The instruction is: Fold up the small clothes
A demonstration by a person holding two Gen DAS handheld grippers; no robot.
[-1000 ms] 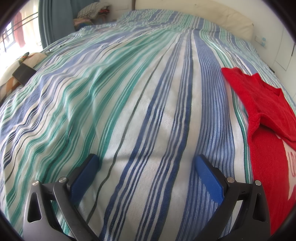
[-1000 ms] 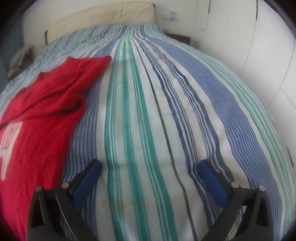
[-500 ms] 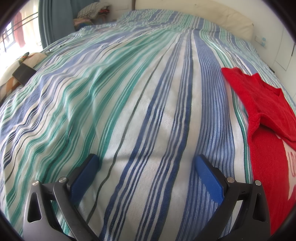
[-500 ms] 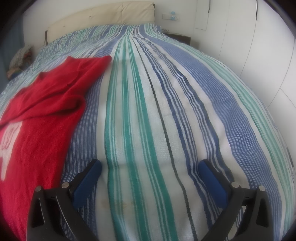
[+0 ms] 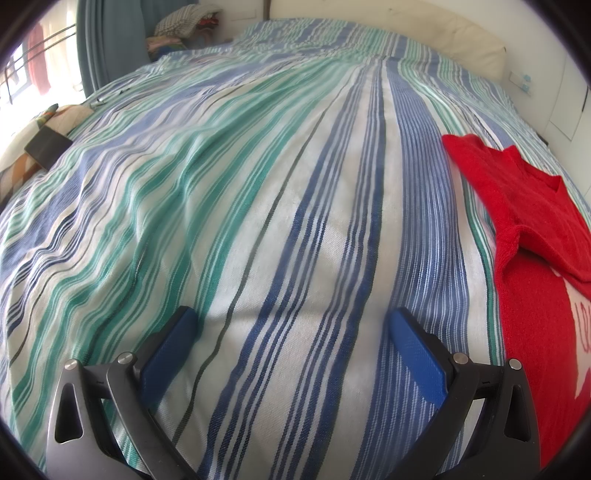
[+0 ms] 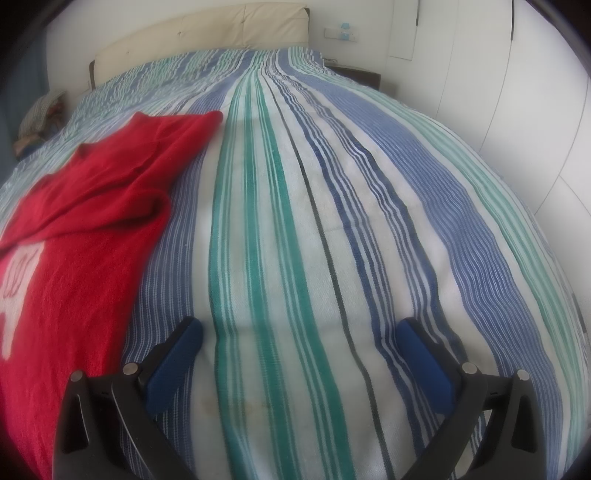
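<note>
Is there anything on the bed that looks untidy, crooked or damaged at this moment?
Only the red garment looks untidy: its upper part is bunched into a thick fold lying across the body, so it is not flat. The striped bedspread has soft wrinkles on its window side. No damage shows. Both grippers, left and right, are open and hold nothing.

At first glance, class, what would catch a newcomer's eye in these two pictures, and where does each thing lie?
The bright red knitted sweater stands out first, lying on the bed between the two grippers, one sleeve folded across its body and a white design on its front. Beneath it spreads the blue, green and white striped bedspread, running up to a cream headboard. In the foreground the left gripper and right gripper are open and empty.
</note>
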